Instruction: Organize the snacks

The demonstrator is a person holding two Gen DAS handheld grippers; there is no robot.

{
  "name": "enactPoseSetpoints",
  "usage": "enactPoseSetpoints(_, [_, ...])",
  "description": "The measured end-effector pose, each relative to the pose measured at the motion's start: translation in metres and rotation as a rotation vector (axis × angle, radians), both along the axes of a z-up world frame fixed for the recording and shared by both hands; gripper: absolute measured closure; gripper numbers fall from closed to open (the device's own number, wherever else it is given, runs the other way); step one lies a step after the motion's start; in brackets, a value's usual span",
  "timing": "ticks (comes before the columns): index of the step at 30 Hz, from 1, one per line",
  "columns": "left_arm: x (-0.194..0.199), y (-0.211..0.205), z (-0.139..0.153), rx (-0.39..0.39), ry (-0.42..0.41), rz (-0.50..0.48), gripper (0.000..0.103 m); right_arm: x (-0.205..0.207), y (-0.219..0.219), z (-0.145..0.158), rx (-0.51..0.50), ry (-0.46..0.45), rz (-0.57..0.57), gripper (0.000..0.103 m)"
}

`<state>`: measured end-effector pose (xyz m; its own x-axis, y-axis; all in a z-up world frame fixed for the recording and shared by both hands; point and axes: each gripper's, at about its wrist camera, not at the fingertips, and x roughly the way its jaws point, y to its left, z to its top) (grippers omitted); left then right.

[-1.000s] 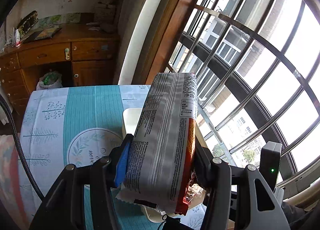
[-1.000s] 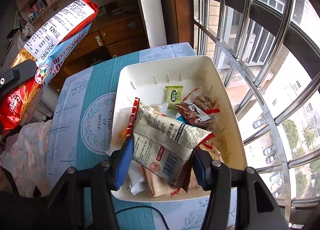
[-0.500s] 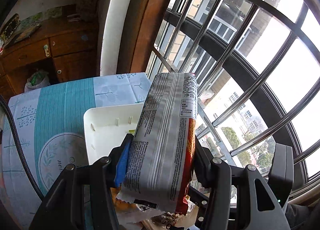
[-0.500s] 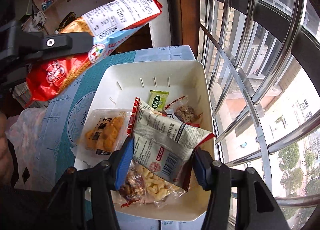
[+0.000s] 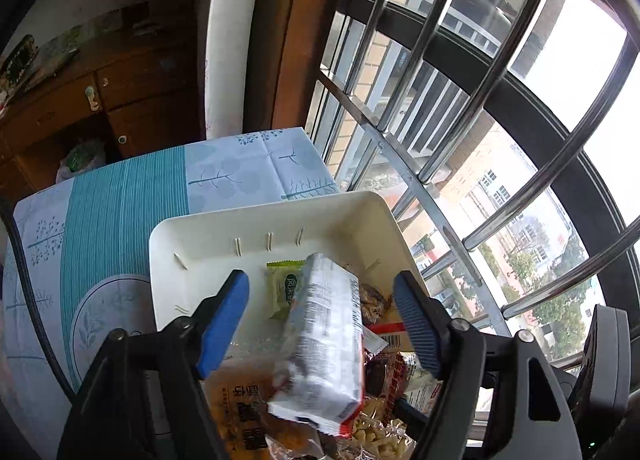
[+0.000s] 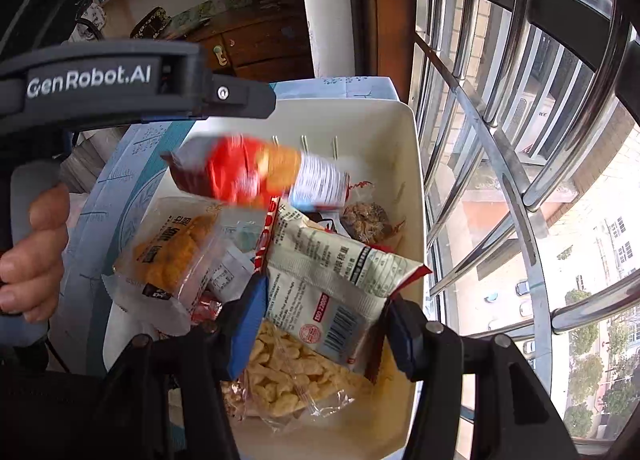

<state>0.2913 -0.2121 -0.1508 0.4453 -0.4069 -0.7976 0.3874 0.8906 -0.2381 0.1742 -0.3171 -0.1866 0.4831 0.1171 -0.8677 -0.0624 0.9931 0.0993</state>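
Over the white bin [image 5: 256,215] my left gripper [image 5: 320,284] is opening its jaws. The long silver and red snack packet [image 5: 324,344] sits loose between them, clear of both blue pads, and tips down onto the pile. In the right wrist view that same packet [image 6: 260,175] is a red blur above the bin [image 6: 416,179]. My right gripper [image 6: 326,296] is shut on a white and red snack packet [image 6: 332,280], low over the near end of the bin.
In the bin lie an orange cracker pack [image 6: 176,248], a clear bag of pale puffs [image 6: 288,376], a brown sweet [image 6: 366,219] and a green sachet [image 5: 286,292]. Steel window bars [image 5: 460,147] run close on the right. A teal tablecloth [image 5: 120,219] lies on the left.
The left gripper came over the bin and down, then opened and let go of the long packet, which now drops. The right gripper sank slightly, still holding its packet.
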Motion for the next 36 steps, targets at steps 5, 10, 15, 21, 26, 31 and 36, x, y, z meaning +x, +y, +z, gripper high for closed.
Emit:
enactPoseSetpoints(5, [-0.008,0.015,0.015,0.029,-0.003,0.033,0.025,0.0,-0.002,0.004,0.005,-0.001,-0.024,0.032])
enactPoseSetpoints(10, [-0.03,0.039,0.033,0.078,-0.011,0.063,0.019,-0.004,0.001,0.016,0.011,-0.015,-0.058,0.02])
enactPoseSetpoints(15, [-0.057,0.073,0.051,0.085,-0.016,0.108,0.014,-0.014,0.013,0.03,0.012,-0.014,-0.073,0.011])
enactPoseSetpoints(21, [-0.091,0.121,0.07,0.071,-0.025,0.167,0.01,-0.034,0.036,0.05,0.015,-0.044,-0.102,0.007])
enactPoseSetpoints(26, [-0.126,0.154,0.082,0.105,-0.051,0.195,0.003,-0.058,0.062,0.063,0.013,-0.078,-0.103,0.005])
enactPoseSetpoints(31, [-0.168,0.181,0.093,0.109,-0.07,0.207,0.002,-0.093,0.089,0.076,0.007,-0.107,-0.11,0.005])
enactPoseSetpoints(36, [-0.212,0.205,0.102,0.125,-0.076,0.223,0.001,-0.13,0.112,0.086,0.006,-0.13,-0.107,0.005])
